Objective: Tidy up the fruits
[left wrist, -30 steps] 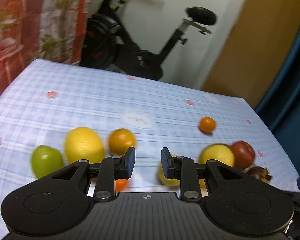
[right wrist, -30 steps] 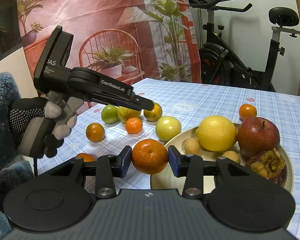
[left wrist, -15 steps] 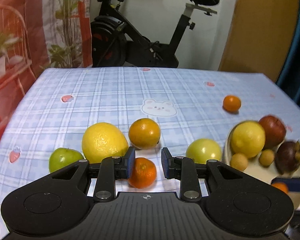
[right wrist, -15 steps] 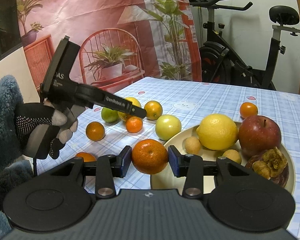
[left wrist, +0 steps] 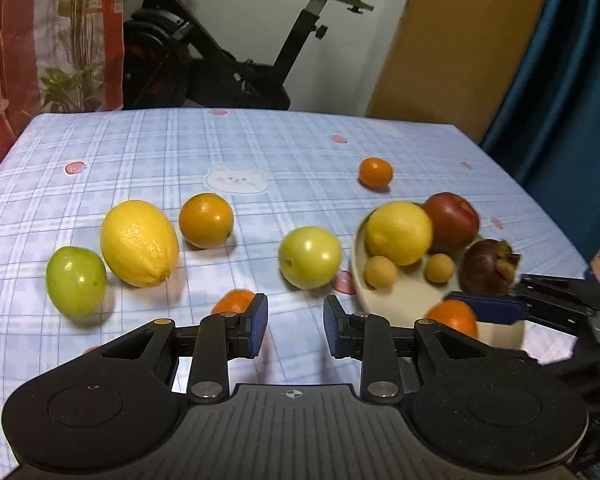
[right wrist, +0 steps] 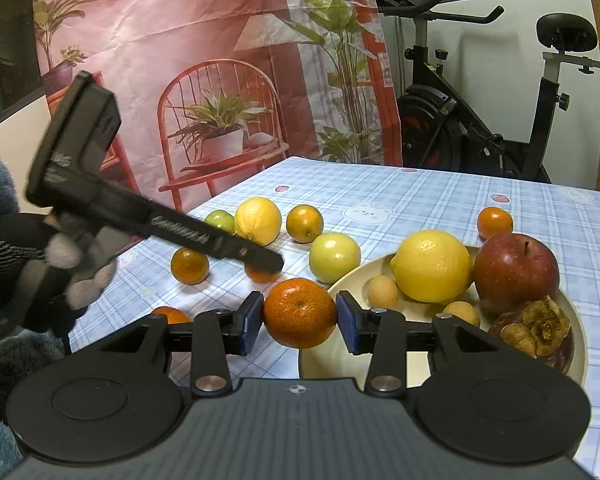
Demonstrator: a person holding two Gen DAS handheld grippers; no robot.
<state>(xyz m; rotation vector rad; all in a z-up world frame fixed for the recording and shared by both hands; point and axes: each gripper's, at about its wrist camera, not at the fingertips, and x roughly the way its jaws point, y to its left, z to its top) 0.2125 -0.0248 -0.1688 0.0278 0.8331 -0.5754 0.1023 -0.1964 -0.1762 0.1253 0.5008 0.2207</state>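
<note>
**Left tongs drop toward a small orange while the right carries a mandarin to the plate**

Left wrist view: the left tongs (left wrist: pixel 294 330) stand apart and empty. Half a second ago a small orange (left wrist: pixel 233 301) sat between their tips; now it peeks out at 11 o'clock of the gap, mostly hidden behind the left pad, so the aim has slipped sideways. On the tabletop (left wrist: pixel 292 148) a green fruit (left wrist: pixel 76 281), a lemon (left wrist: pixel 139 243) and an orange (left wrist: pixel 206 220) lie at 10 o'clock, a pale green apple (left wrist: pixel 309 257) at 12. The plate (left wrist: pixel 396 304) at 2 o'clock holds a second lemon, a red apple and smaller fruit.

Right wrist view: the right tongs (right wrist: pixel 300 322) are clamped on a mandarin (right wrist: pixel 300 313), held just at the plate's near rim, as it was a second ago. The left tool has swung lower, its tip over the small orange at 11 o'clock.

Likely meaning: the mandarin waits to be set down, and the left grasp needs re-centring first.
</note>
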